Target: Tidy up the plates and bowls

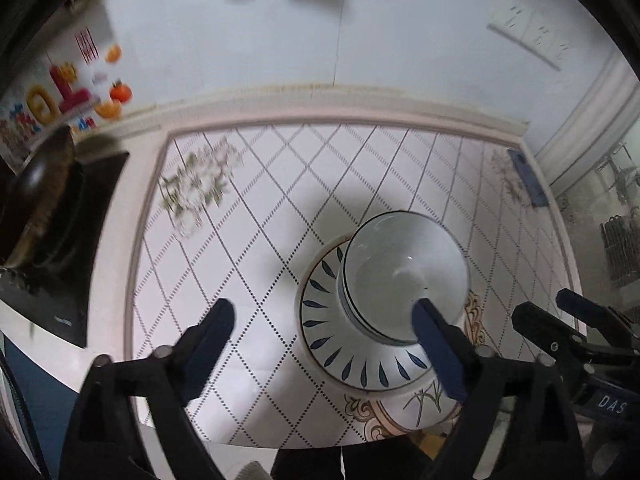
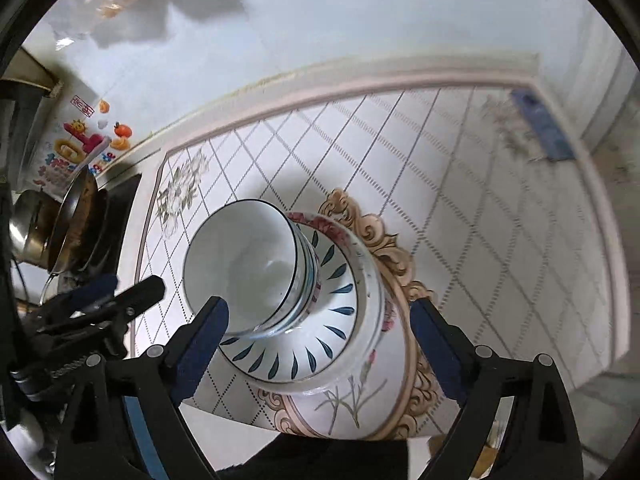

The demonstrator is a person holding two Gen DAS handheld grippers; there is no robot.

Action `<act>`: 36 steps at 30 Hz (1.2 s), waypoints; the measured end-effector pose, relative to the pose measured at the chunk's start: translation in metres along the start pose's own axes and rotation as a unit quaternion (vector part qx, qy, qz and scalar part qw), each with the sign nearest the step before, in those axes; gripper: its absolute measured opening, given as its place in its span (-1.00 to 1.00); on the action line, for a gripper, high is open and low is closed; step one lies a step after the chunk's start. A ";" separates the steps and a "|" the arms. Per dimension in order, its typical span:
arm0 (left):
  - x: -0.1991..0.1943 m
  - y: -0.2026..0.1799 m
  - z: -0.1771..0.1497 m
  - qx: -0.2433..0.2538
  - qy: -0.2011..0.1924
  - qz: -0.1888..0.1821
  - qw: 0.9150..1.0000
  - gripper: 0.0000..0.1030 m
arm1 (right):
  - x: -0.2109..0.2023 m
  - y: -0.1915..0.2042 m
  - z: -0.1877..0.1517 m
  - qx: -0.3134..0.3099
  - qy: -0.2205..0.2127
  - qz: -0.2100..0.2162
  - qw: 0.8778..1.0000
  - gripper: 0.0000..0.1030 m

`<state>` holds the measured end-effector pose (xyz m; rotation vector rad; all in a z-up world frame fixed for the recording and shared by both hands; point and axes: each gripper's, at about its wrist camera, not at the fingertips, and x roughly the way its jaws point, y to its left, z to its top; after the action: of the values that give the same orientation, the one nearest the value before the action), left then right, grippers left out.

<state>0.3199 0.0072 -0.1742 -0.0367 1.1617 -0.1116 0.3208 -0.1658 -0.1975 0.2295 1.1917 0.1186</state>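
White diamond-patterned tiled counter with a pale pink border ran under both cameras, a dark wok on a black stove off to the far left. We saw one stack on it: white bowls with thin dark rims nested on a white plate with blue leaf marks, which sat on a larger plate with a pink flower rim, all on a big round platter with a beige scroll border and painted grass. We judged the stacking mostly done; no loose plate or bowl showed elsewhere on the counter, though the edges were blurred.

Left gripper stood wide open, nothing between its dark blue pads; its right fingertip overlapped the bowl rim in its own view, but we could not tell whether it touched. The stack lay ahead of it and toward its right finger.

Right gripper also gaped wide and empty, with the stack directly below and between its fingers, bowls nearer its left finger. We judged both tools clear of the stack.
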 end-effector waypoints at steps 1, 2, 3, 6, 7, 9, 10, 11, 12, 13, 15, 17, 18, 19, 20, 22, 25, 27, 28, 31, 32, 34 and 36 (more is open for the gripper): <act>-0.009 0.000 -0.003 0.003 -0.011 -0.001 1.000 0.89 | -0.011 0.003 -0.004 -0.004 -0.011 -0.009 1.000 0.86; -0.020 0.000 -0.007 0.007 -0.022 0.000 1.000 0.90 | -0.022 0.006 -0.009 -0.006 -0.023 -0.017 1.000 0.86; -0.027 -0.002 -0.009 0.008 -0.029 0.001 1.000 0.90 | -0.031 0.009 -0.013 -0.006 -0.031 -0.022 0.999 0.87; -0.054 -0.005 -0.022 0.017 -0.052 0.006 0.998 0.90 | -0.064 0.015 -0.029 0.000 -0.058 -0.023 0.998 0.88; -0.065 -0.006 -0.028 0.018 -0.061 0.008 0.998 0.90 | -0.073 0.016 -0.034 0.000 -0.064 -0.023 0.998 0.88; -0.081 -0.009 -0.038 0.019 -0.074 0.015 0.997 0.90 | -0.094 0.021 -0.045 -0.004 -0.081 -0.030 0.996 0.89; -0.089 -0.010 -0.043 0.018 -0.081 0.019 0.996 0.90 | -0.106 0.023 -0.051 -0.005 -0.093 -0.034 0.995 0.90; -0.099 -0.011 -0.049 0.015 -0.090 0.023 0.996 0.90 | -0.118 0.024 -0.057 -0.007 -0.104 -0.037 0.994 0.91; -0.109 -0.012 -0.054 0.012 -0.100 0.026 0.995 0.90 | -0.127 0.026 -0.061 -0.009 -0.112 -0.037 0.993 0.91; -0.118 -0.013 -0.059 0.009 -0.109 0.031 0.993 0.90 | -0.139 0.027 -0.067 -0.013 -0.122 -0.040 0.992 0.91; -0.138 -0.013 -0.068 -0.001 -0.131 0.043 0.990 0.90 | -0.160 0.030 -0.077 -0.021 -0.140 -0.042 0.989 0.92; -0.157 -0.013 -0.078 -0.013 -0.148 0.048 0.988 0.90 | -0.181 0.032 -0.087 -0.031 -0.156 -0.044 0.986 0.93; -0.164 -0.012 -0.082 -0.017 -0.155 0.049 0.987 0.90 | -0.191 0.033 -0.093 -0.035 -0.163 -0.043 0.985 0.93; -0.172 -0.013 -0.086 -0.021 -0.162 0.052 0.985 0.90 | -0.202 0.034 -0.098 -0.040 -0.169 -0.040 0.984 0.93; -0.179 -0.014 -0.091 -0.022 -0.167 0.054 0.984 0.90 | -0.211 0.035 -0.103 -0.046 -0.174 -0.039 0.983 0.94; -0.192 -0.015 -0.101 -0.027 -0.175 0.058 0.982 0.90 | -0.231 0.037 -0.114 -0.058 -0.186 -0.037 0.980 0.94; -0.211 -0.019 -0.117 -0.031 -0.190 0.064 0.979 0.90 | -0.251 0.040 -0.127 -0.073 -0.198 -0.034 0.977 0.94; -0.221 -0.022 -0.127 -0.034 -0.207 0.073 0.975 1.00 | -0.262 0.042 -0.137 -0.081 -0.204 -0.031 0.975 0.95; -0.226 -0.023 -0.131 -0.035 -0.213 0.077 0.973 1.00 | -0.267 0.043 -0.142 -0.086 -0.207 -0.032 0.974 0.95; -0.235 -0.023 -0.139 -0.039 -0.219 0.077 0.972 1.00 | -0.278 0.043 -0.153 -0.092 -0.211 -0.030 0.973 0.96; -0.238 -0.024 -0.142 -0.040 -0.219 0.076 0.972 1.00 | -0.281 0.042 -0.157 -0.092 -0.212 -0.030 0.973 0.97; -0.243 -0.025 -0.148 -0.040 -0.224 0.079 0.971 1.00 | -0.285 0.041 -0.162 -0.093 -0.215 -0.031 0.972 0.97; -0.247 -0.027 -0.152 -0.036 -0.226 0.082 0.970 1.00 | -0.288 0.041 -0.164 -0.095 -0.221 -0.034 0.970 0.97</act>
<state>0.0814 0.0116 -0.0068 -0.0286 0.7082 0.0843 0.0631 -0.1688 0.0157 0.0412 0.7369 0.1125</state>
